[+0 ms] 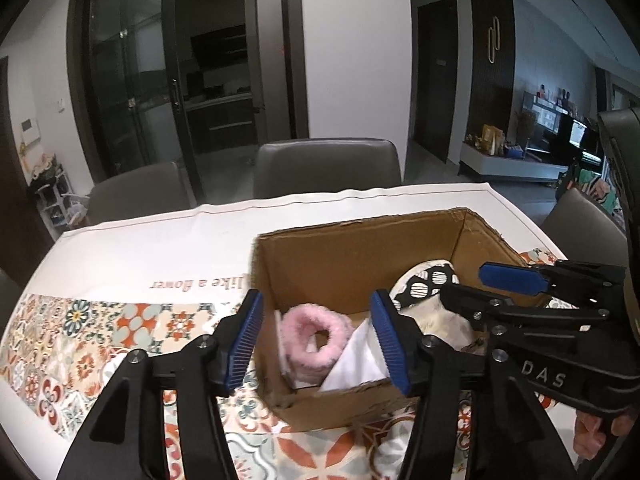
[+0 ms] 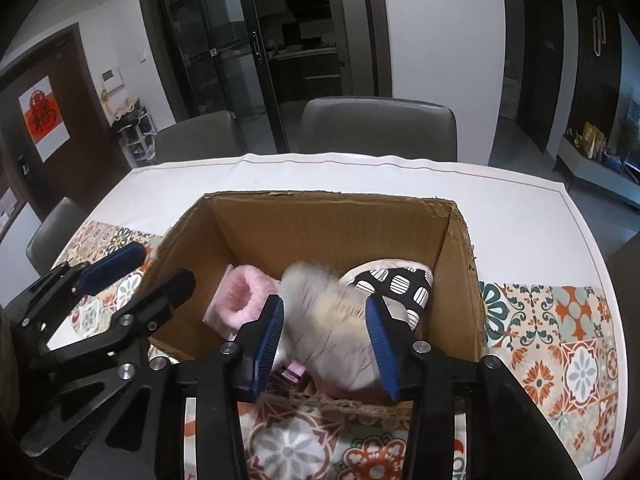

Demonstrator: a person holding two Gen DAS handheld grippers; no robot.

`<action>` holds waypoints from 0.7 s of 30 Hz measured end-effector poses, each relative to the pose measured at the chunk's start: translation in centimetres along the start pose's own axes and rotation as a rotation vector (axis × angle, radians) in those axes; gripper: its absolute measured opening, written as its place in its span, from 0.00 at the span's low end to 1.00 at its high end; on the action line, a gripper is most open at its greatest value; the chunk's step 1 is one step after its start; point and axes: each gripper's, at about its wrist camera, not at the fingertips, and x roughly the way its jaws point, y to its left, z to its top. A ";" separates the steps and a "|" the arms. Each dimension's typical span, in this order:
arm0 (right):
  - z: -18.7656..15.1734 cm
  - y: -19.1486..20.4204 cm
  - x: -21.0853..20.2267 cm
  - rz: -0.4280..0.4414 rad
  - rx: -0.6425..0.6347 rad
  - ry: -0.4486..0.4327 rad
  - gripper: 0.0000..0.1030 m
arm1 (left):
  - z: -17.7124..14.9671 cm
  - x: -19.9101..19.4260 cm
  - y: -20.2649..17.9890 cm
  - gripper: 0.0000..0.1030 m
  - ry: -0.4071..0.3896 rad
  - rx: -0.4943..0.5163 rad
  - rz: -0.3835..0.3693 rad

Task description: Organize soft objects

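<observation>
2 grippers over the cardboard box (image 2: 256,232): left gripper (image 1: 316,340) open and empty, right gripper (image 2: 326,340) parted around a grey fluffy item (image 2: 324,320), apparently releasing it inside.

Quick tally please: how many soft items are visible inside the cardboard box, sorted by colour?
Pink: 1, the fluffy cuff
Grey: 1, the furry bundle lying between the right tongs, blurred
Black and white patterned: 1, the slipper
White: 1, the folded sheet, soft or not cannot be told
Total: 4 in the box
</observation>
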 end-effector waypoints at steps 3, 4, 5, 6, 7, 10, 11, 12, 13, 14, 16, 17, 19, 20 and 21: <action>-0.1 0.6 -0.8 -0.009 0.009 -0.010 0.43 | -0.2 -1.1 0.8 0.56 -0.006 -0.010 0.016; -0.2 0.7 -1.1 -0.011 0.010 -0.014 0.43 | -0.3 -1.3 1.1 0.56 -0.006 -0.015 0.019; -0.3 1.0 -1.4 -0.017 0.011 -0.017 0.43 | -0.3 -1.7 1.4 0.57 -0.007 -0.024 0.020; -0.5 1.4 -1.9 -0.024 0.012 -0.021 0.43 | -0.4 -2.2 1.7 0.58 -0.010 -0.033 0.019; -0.7 1.6 -2.2 -0.030 0.013 -0.026 0.43 | -0.5 -2.7 2.0 0.59 -0.014 -0.041 0.018; -1.2 2.4 -3.5 -0.040 0.025 -0.041 0.46 | -0.8 -4.5 2.6 0.62 -0.030 -0.052 0.017; -1.4 2.7 -3.9 -0.044 0.029 -0.046 0.48 | -1.0 -4.9 2.7 0.62 -0.034 -0.051 0.018; -1.6 2.9 -4.4 -0.050 0.032 -0.055 0.49 | -1.2 -5.5 2.8 0.63 -0.039 -0.049 0.019; -1.9 3.2 -5.1 -0.058 0.036 -0.067 0.50 | -1.3 -6.0 2.9 0.64 -0.044 -0.048 0.015; -2.1 3.5 -5.7 -0.063 0.039 -0.074 0.51 | -1.6 -6.8 3.1 0.65 -0.051 -0.047 0.008; -2.6 4.1 -7.0 -0.073 0.048 -0.091 0.52 | -1.8 -7.9 3.1 0.68 -0.060 -0.046 0.006; -2.9 4.3 -7.5 -0.078 0.051 -0.100 0.55 | -2.0 -8.5 3.2 0.68 -0.067 -0.045 0.003; -3.6 4.9 -8.9 -0.096 0.059 -0.121 0.57 | -2.4 -9.5 3.1 0.71 -0.076 -0.042 -0.003; -3.9 5.1 -9.7 -0.104 0.062 -0.134 0.58 | -2.6 -10.2 3.0 0.72 -0.079 -0.040 -0.005; -4.2 5.2 -10.1 -0.108 0.064 -0.142 0.59 | -2.8 -10.8 2.9 0.72 -0.082 -0.039 -0.006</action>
